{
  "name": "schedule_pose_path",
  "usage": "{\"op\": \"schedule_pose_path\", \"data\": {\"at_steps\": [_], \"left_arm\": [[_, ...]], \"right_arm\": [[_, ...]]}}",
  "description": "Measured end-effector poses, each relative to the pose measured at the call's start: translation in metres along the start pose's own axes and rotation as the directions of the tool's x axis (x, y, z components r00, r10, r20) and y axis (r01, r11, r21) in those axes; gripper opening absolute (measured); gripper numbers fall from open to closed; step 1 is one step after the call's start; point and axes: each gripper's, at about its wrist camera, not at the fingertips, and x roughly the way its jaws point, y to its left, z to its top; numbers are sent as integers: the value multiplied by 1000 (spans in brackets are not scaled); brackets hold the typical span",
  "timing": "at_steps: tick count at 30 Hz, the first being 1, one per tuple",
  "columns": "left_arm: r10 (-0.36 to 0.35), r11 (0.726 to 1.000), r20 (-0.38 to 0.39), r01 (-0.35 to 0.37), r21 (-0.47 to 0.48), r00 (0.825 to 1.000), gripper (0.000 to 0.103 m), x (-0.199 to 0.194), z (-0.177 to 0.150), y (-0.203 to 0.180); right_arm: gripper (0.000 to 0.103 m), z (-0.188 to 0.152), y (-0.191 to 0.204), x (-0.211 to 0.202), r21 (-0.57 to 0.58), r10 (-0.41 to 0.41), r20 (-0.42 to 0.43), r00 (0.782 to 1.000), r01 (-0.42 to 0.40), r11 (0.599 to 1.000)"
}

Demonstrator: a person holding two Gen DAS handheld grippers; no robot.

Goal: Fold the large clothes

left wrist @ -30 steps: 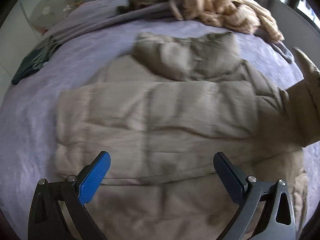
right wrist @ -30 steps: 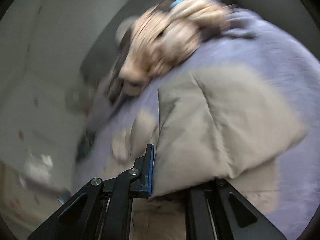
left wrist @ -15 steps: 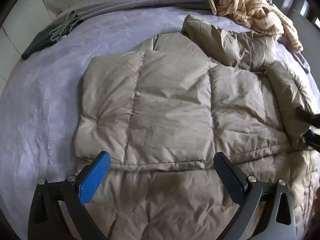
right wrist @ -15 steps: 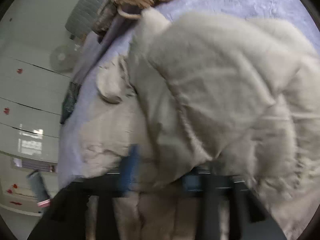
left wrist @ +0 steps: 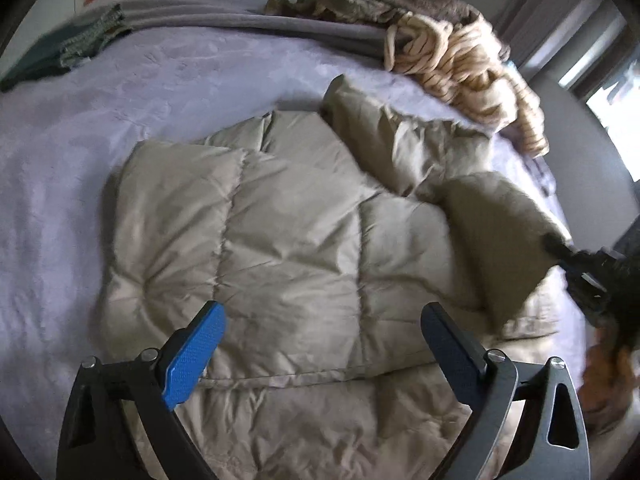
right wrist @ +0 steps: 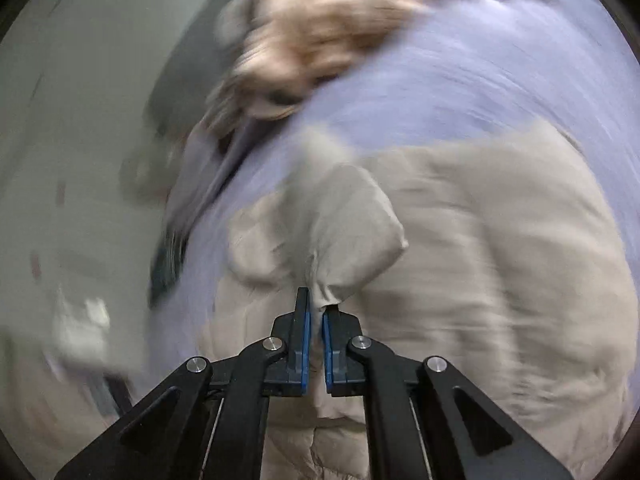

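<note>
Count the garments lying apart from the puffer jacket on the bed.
3: a dark green one at far left, an olive-brown one at the back, a cream striped one beside it. More may lie underneath.

Quilted matt beige jacket (left wrist: 296,248); soft lilac bedspread (left wrist: 120,100); chunky knit (left wrist: 460,60).

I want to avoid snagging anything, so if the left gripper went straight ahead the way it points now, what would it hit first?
Most likely the beige puffer jacket: the open left gripper points down at its quilted back on the bed. How far off is unclear.

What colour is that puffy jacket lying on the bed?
Beige, a greyish khaki. The puffy jacket shows best in the left wrist view.
</note>
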Motion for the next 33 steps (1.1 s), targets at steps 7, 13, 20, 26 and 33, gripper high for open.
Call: {"op": "schedule_pose_path", "data": {"at_steps": [7,13,20,26,33], "left_arm": [[-225,968,-1,223,-113,974,99,-1,10,7],[-326,942,-46,321,-100,944,99,22,19,-19],[-225,973,-109,218,-74,968,99,59,22,-30],[-208,976,-138,198,-86,968,78,80,27,-36],[-234,972,-128,231,-39,964,10,65,16,-50]], "right_arm": [[53,-59,64,78,-327,-165,-273,948,70,942],[66,-56,-3,37,-143,-129,-308,943,88,986],[66,-22,-136,-53,377,0,-111,994,42,925],[66,-14,-163,-50,509,43,-13,999,-30,860],[4,-3,-165,-42,544,55,54,997,-75,836]]}}
